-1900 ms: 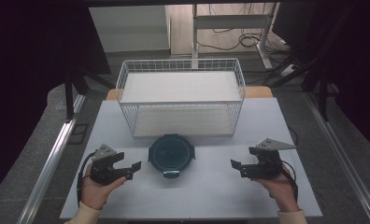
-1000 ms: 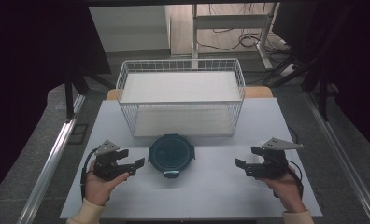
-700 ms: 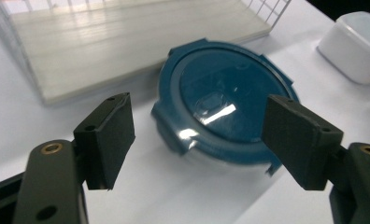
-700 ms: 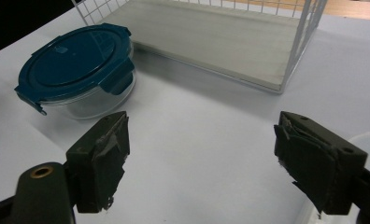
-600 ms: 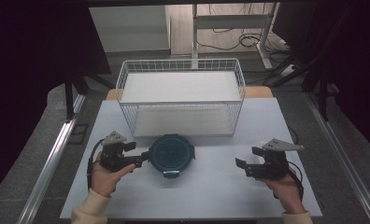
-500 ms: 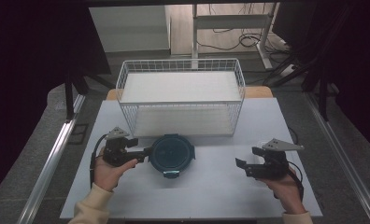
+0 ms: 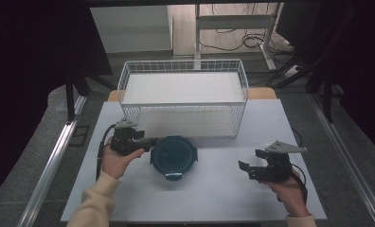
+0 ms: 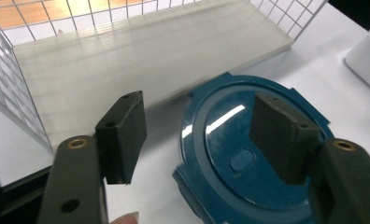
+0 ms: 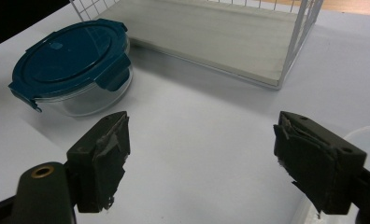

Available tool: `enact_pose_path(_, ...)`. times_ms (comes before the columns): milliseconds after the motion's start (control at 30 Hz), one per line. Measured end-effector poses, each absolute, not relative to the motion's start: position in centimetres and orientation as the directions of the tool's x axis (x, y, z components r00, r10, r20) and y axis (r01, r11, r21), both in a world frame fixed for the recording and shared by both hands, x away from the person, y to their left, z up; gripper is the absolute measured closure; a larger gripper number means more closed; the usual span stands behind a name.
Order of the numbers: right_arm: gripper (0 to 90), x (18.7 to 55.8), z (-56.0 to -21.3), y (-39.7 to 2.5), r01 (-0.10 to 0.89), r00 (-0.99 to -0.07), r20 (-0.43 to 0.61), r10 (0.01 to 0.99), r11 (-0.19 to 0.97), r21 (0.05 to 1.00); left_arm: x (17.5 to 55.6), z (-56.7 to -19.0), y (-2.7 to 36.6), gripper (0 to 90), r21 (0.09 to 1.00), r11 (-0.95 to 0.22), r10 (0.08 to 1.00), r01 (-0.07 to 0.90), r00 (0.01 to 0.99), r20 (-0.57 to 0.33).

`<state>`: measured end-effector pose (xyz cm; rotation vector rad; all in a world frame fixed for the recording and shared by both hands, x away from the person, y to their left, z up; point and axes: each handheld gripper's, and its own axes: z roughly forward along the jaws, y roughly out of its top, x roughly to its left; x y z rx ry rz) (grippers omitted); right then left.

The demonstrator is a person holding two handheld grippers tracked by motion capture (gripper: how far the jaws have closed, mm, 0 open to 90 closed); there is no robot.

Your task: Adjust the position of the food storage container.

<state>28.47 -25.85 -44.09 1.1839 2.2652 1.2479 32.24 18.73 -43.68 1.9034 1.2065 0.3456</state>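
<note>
Right gripper (image 7: 253,164) sits low over the near right of the white counter (image 7: 214,194), jaws spread wide on nothing, well apart from the container. Left gripper (image 7: 147,142) is at the container's left edge, jaws apart and straddling the rim of the blue lid (image 8: 248,154), one jaw over the lid, one outside it. The round container (image 7: 174,156) stands mid-counter, just in front of the wire basket (image 7: 183,101).
</note>
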Motion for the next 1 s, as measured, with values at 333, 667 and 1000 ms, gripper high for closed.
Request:
enact_pose_path(333,17.8,28.5,-44.2,-25.9,0.523,-0.611,0.124,0.782,0.281,0.805,34.8,-45.0,17.4,68.8,0.731,-0.268,0.847,0.627,0.515,-0.132)
enact_pose_path(667,17.8,28.5,-44.4,-26.1,0.529,-0.604,0.127,0.786,0.277,0.802,36.7,-47.0,16.3,86.1,0.684,-0.361,0.838,0.634,0.543,-0.061)
enact_pose_path(1000,18.3,28.4,-44.4,-26.2,0.542,-0.615,0.182,0.767,0.244,0.804,37.6,-48.1,15.1,89.6,0.658,-0.417,0.821,0.627,0.571,-0.024)
